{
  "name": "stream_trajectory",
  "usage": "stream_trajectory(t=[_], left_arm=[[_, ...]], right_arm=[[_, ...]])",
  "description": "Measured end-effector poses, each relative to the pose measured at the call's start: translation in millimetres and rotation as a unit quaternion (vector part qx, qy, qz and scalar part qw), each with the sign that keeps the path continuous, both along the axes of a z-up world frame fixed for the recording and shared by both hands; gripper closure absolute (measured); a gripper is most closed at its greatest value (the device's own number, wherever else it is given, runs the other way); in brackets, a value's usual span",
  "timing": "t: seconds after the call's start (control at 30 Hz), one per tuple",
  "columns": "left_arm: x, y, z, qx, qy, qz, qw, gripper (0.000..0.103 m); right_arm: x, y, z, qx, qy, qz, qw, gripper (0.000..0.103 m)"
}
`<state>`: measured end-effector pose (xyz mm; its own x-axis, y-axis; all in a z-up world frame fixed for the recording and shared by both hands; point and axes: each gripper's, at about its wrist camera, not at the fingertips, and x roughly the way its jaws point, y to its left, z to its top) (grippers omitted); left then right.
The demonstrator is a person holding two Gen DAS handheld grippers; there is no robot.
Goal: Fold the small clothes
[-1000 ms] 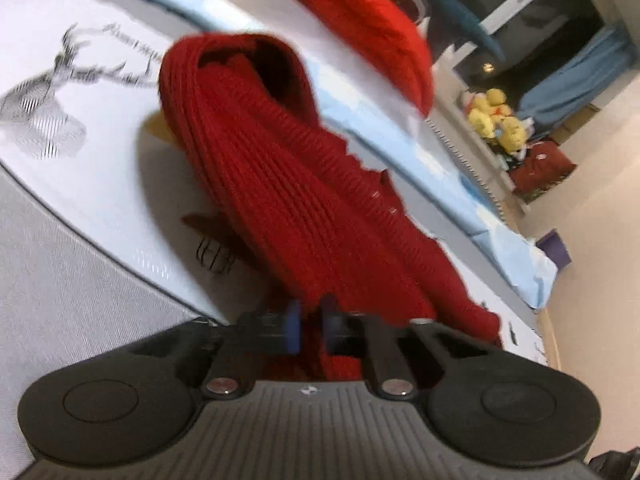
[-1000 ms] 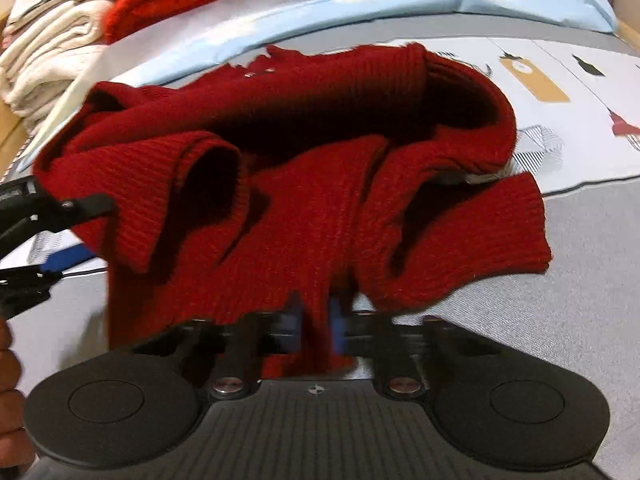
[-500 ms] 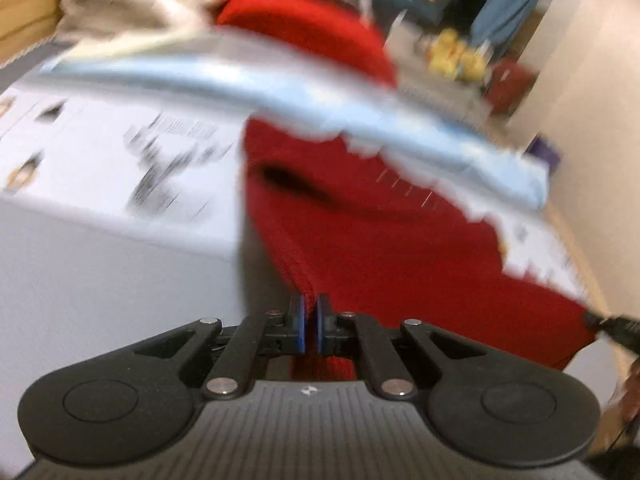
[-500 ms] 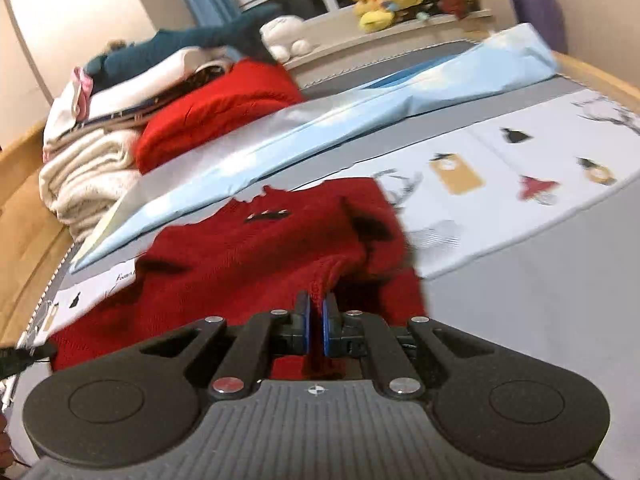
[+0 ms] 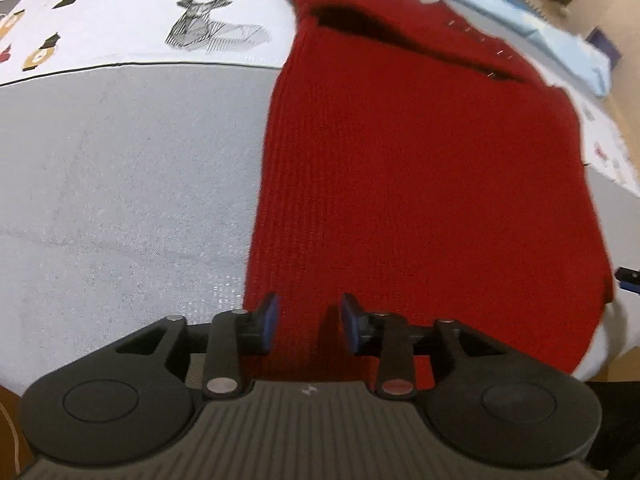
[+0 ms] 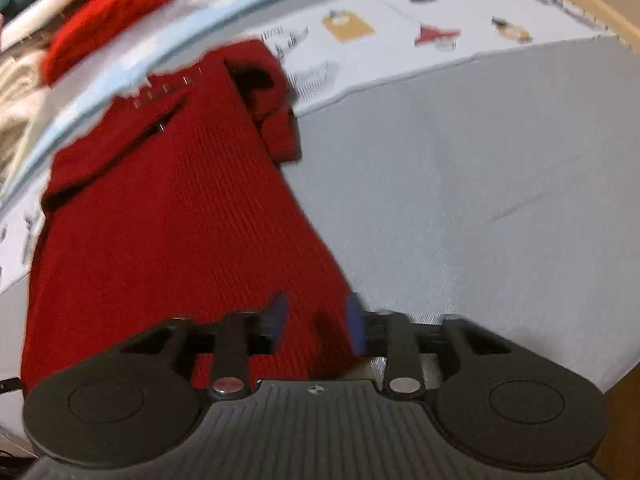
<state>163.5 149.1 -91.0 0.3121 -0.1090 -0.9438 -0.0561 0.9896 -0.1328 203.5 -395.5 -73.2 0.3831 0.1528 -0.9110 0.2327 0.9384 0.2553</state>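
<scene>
— Grey bedding (image 5: 120,184) with a printed white sheet (image 5: 120,20) beyond it fills my left wrist view. What worries you there?

— The red knitted sweater (image 5: 420,168) lies spread flat along the bed, its hem under my left gripper (image 5: 308,330). My jaws have just been opening; the blue pads (image 5: 270,322) now stand apart with the knit between them but not pinched. I'd judge the risk is a pad snagging a loop of the loose knit as I lift away, dragging the hem out of line.

— And your pose?

— Pointing steeply down at the hem's left corner, close above the cloth.

— Now the right wrist view?

— Same grey cover (image 6: 460,200), blurred. The sweater (image 6: 168,220) runs away from me, one sleeve (image 6: 276,120) folded back near its top edge. My right gripper (image 6: 316,326) has also just been opening; its pads are parted over the hem's right corner, gripping nothing that I can see.

— What might go wrong?

— That bunched sleeve could leave a lump in the next fold.

— Pose?

— Tipped steeply downward, low over the hem.
</scene>
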Motion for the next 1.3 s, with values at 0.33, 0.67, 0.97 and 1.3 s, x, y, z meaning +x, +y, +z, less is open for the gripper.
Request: stream_trajectory(t=[0.33, 0.67, 0.97, 1.3], left_arm=[[12.8, 1.1, -15.7, 0.047, 0.023, 0.007, 0.9986, 0.061], [11.6, -6.2, -9.9, 0.061, 0.022, -0.009, 0.9979, 0.094], [-13.4, 14.4, 20.0, 0.061, 0.000, -0.063, 0.9961, 0.098], [-19.0, 0.1, 44.4, 0.087, 0.022, -0.097, 0.9912, 0.092]], right_arm=[[-0.3, 20.8, -27.4, -0.057, 0.041, 0.052, 0.996, 0.069], [-28.5, 5.2, -11.3, -0.025, 0.005, 0.053, 0.998, 0.097], [-44.2, 0.7, -0.9, -0.014, 0.008, 0.084, 0.996, 0.098], [-35.7, 12.9, -9.6, -0.041, 0.070, 0.124, 0.989, 0.098]])
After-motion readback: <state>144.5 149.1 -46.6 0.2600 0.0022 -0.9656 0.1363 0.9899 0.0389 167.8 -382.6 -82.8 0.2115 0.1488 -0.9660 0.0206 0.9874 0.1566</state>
